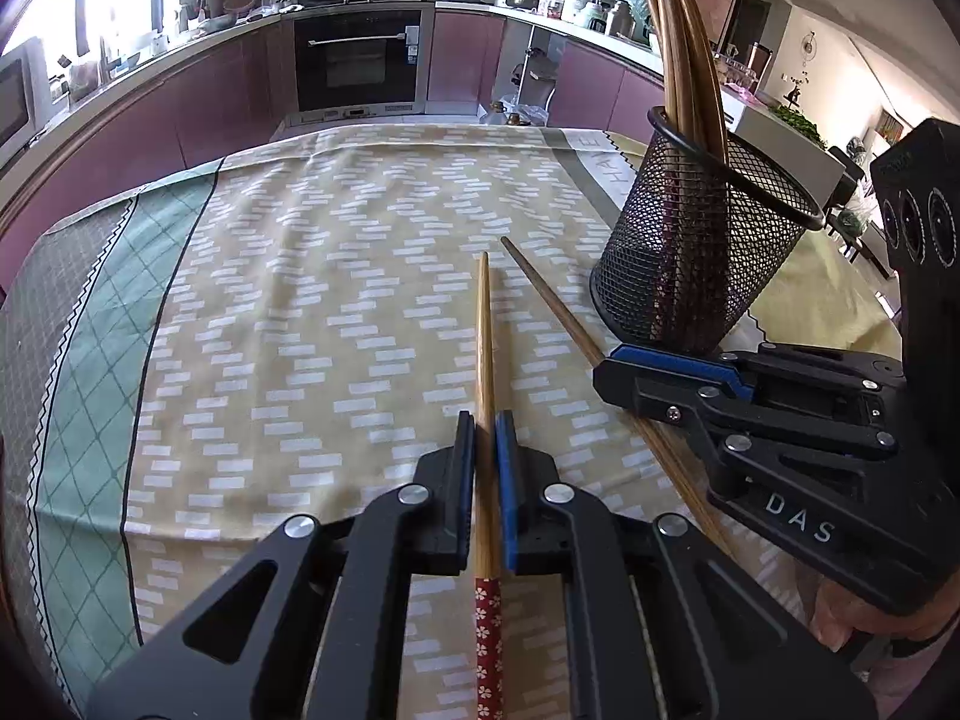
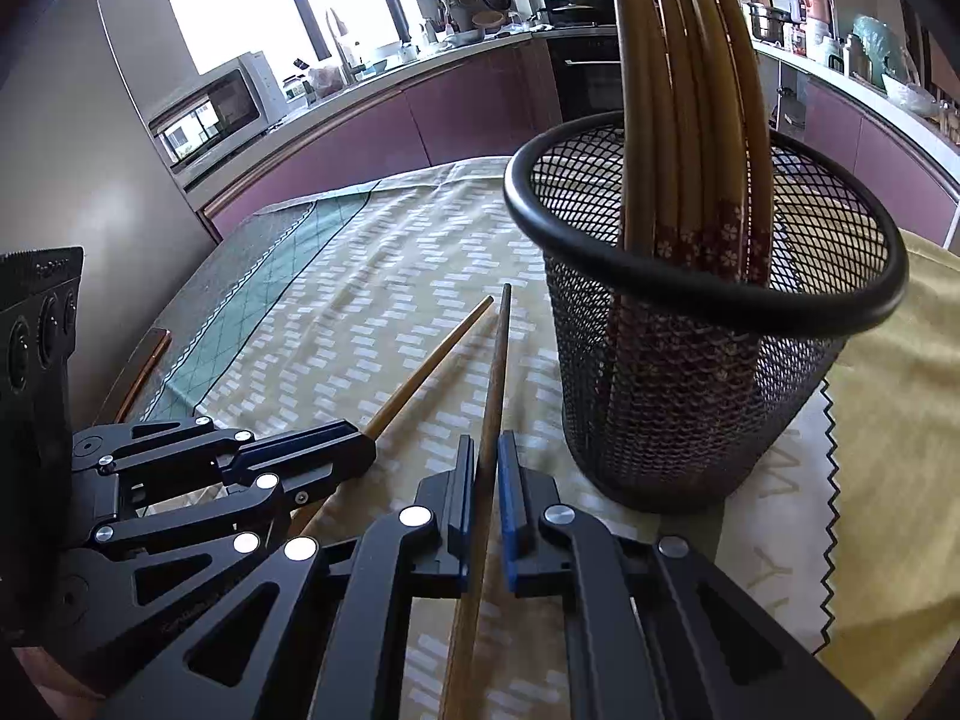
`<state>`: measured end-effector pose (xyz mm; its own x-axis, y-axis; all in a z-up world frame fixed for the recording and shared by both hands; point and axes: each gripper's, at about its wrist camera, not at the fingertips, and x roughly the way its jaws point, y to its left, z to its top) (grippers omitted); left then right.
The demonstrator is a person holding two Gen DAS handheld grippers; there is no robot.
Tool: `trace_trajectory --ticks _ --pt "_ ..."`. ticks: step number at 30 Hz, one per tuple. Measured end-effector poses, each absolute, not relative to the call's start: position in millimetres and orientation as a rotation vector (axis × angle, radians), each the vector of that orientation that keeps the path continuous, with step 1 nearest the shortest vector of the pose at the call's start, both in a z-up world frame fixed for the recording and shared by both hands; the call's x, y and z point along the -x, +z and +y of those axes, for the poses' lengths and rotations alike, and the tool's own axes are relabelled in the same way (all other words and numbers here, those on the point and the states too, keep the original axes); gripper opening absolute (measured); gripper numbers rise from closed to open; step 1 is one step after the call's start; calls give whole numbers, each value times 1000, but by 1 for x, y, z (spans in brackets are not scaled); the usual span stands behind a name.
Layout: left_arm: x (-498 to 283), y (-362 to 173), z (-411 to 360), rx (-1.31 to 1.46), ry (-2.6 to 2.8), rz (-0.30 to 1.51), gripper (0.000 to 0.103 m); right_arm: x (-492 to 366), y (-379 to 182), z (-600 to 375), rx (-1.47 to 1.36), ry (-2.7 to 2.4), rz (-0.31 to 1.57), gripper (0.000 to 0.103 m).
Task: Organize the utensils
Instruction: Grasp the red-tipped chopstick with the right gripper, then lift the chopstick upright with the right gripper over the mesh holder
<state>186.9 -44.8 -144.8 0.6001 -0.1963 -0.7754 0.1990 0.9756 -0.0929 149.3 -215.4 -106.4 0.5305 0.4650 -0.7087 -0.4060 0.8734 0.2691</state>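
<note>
My left gripper (image 1: 485,420) is shut on a pale wooden chopstick (image 1: 483,324) with a red flowered handle; its tip points away across the tablecloth (image 1: 300,300). In the right wrist view, my right gripper (image 2: 486,441) is shut on a darker brown chopstick (image 2: 499,360). The two grippers sit side by side: the right gripper (image 1: 606,373) shows on the right in the left view, and the left gripper (image 2: 367,444) with its pale chopstick (image 2: 438,354) shows on the left in the right view. A black mesh holder (image 2: 690,408) stands just right of both, with several chopsticks (image 2: 690,90) upright in it.
A yellow cloth (image 2: 888,420) with a zigzag edge lies under and right of the holder. A slim brown object (image 2: 144,360) rests at the table's left edge. Purple kitchen cabinets (image 1: 198,108) and an oven (image 1: 360,54) run behind the table's far edge.
</note>
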Motion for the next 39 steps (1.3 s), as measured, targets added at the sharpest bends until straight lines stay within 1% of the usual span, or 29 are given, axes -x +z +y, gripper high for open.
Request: trace_trajectory --ticks 12,24,27,31,39 --pt "-169 -132 -40 22 -263 875 8 -125 -83 -216 -106 640 805 6" --pt "-149 -115 -44 24 -302 834 8 -120 -82 -213 -85 677 814 6" --pt "-144 -113 -47 21 -310 828 8 -120 -82 -213 -84 688 823 8" --pt "-140 -111 -48 17 -316 824 8 -119 -85 -213 -77 692 834 8" --pt "-138 -112 -48 12 -317 825 8 -114 -79 -216 -77 696 809 6"
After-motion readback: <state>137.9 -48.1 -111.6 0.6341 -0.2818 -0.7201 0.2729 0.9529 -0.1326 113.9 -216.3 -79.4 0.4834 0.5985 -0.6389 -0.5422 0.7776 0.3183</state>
